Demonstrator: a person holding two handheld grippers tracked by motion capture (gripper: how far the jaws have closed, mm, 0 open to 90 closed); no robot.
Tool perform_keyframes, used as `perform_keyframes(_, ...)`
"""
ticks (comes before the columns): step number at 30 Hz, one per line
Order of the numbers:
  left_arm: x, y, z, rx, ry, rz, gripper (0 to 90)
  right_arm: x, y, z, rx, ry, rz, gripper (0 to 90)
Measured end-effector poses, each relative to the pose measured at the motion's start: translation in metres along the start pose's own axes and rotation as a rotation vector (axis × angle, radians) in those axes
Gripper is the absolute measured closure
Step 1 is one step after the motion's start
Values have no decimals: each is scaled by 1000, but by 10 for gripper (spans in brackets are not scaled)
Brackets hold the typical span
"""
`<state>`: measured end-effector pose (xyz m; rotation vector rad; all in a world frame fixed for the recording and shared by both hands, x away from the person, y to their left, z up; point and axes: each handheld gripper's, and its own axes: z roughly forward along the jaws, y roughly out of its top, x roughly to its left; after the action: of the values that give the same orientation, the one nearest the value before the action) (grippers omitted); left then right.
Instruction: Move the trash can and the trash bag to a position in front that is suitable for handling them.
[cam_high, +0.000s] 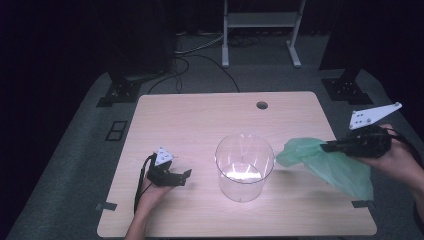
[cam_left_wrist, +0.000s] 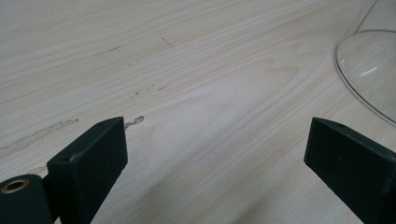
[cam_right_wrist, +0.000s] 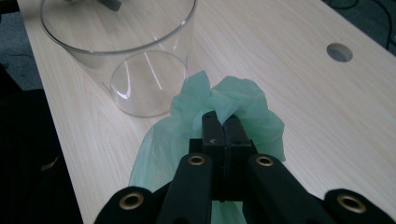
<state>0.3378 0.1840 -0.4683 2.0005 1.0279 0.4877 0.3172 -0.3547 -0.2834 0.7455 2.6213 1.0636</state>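
The right gripper (cam_high: 327, 146) pinched a thin green plastic bag (cam_high: 330, 165) right of the clear plastic cylinder (cam_high: 244, 166); the left gripper (cam_high: 187, 175), wide open and empty, rested on the wooden bench (cam_high: 200, 120) left of the cylinder.

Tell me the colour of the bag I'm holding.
Pale translucent green; the bag shows best in the right gripper view.

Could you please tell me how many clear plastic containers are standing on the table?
1. The clear container stands near the table's middle, between the left gripper and the green bag held by the right gripper.
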Motion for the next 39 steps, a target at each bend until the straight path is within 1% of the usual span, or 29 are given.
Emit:
perform_keyframes(9,0,1,-1,-1,-4,3,46,7,29,-24,-14,0,-52,900)
perform_keyframes(14,0,1,-2,-1,-3,4,46,12,45,-36,-40,13,-81,900)
perform_keyframes(21,0,1,-1,-8,-4,-1,47,21,66,-55,-69,19,-127,900)
perform_keyframes(24,-1,1,-1,1,-6,4,46,26,76,-61,-81,24,-145,900)
perform_keyframes(27,-1,1,-1,1,-9,4,46,30,84,-64,-93,35,-166,900)
perform_keyframes(31,-1,1,-1,1,-9,2,46,37,99,-69,-100,38,-201,900)
perform_keyframes(34,-1,1,0,2,-12,1,46,41,108,-71,-103,40,-218,900)
perform_keyframes(37,-2,2,0,5,-11,7,46,46,115,-66,-101,56,-234,900)
perform_keyframes(39,-2,2,0,4,-12,12,47,48,119,-60,-99,72,-247,900)
